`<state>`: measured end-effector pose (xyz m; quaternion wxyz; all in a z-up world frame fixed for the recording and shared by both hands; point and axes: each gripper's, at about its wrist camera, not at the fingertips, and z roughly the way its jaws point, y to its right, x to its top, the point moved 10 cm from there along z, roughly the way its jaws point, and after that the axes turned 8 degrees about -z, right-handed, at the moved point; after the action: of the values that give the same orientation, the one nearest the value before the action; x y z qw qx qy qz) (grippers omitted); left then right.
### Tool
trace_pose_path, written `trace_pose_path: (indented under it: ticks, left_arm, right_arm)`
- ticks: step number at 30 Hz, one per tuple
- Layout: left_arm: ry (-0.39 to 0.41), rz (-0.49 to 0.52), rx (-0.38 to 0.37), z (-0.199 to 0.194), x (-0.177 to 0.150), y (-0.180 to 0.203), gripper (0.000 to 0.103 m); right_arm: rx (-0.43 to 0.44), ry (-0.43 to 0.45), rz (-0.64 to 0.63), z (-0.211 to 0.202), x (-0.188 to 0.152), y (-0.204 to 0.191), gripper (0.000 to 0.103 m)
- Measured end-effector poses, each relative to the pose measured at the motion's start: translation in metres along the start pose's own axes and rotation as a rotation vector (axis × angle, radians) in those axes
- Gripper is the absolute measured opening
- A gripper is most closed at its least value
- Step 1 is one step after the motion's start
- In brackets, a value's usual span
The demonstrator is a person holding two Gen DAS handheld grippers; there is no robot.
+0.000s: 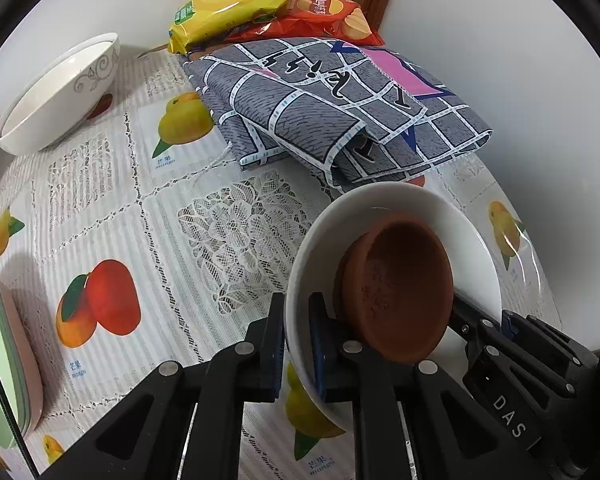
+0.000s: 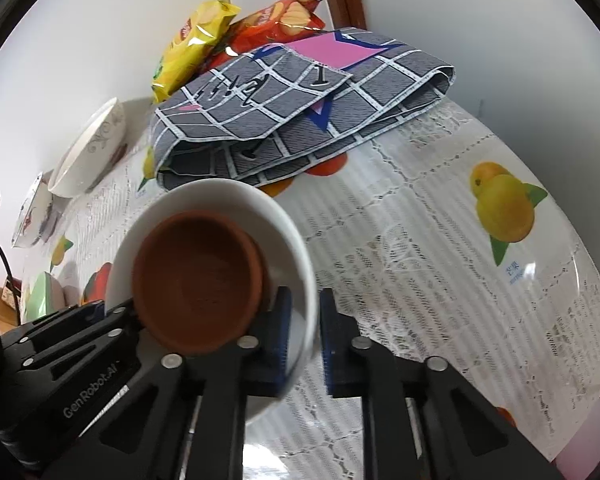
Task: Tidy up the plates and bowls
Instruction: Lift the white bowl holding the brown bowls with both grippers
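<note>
A white bowl (image 1: pixel 452 224) with a small brown clay bowl (image 1: pixel 400 296) inside it is held above the table. My left gripper (image 1: pixel 296 344) is shut on the white bowl's left rim. My right gripper (image 2: pixel 304 340) is shut on its right rim (image 2: pixel 300 256); the clay bowl (image 2: pixel 198 280) shows there too. The right gripper's body shows in the left wrist view (image 1: pixel 512 368). A white patterned bowl (image 1: pixel 56 96) stands at the far left, also in the right wrist view (image 2: pixel 90 152). A green and pink stack of plates (image 1: pixel 8 364) lies at the left edge.
A folded grey checked cloth (image 1: pixel 340 112) lies at the back of the table, with yellow (image 1: pixel 228 0) and red (image 1: pixel 324 16) chip bags behind it against the wall. A fruit-print lace tablecloth (image 1: pixel 140 216) covers the table. Another patterned dish (image 2: pixel 32 216) stands at the left.
</note>
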<state>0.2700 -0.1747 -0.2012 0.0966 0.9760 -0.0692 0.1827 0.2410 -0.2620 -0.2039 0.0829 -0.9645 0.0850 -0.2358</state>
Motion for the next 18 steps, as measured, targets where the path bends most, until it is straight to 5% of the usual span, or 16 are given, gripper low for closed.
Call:
trace_pose_path:
  ticks: [18]
  left_arm:
    - [0.006,-0.008,-0.009,-0.0005,0.0005,-0.0017,0.012]
  right_arm:
    - [0.044,0.012,0.061,-0.0017,-0.0007,0.0036,0.013]
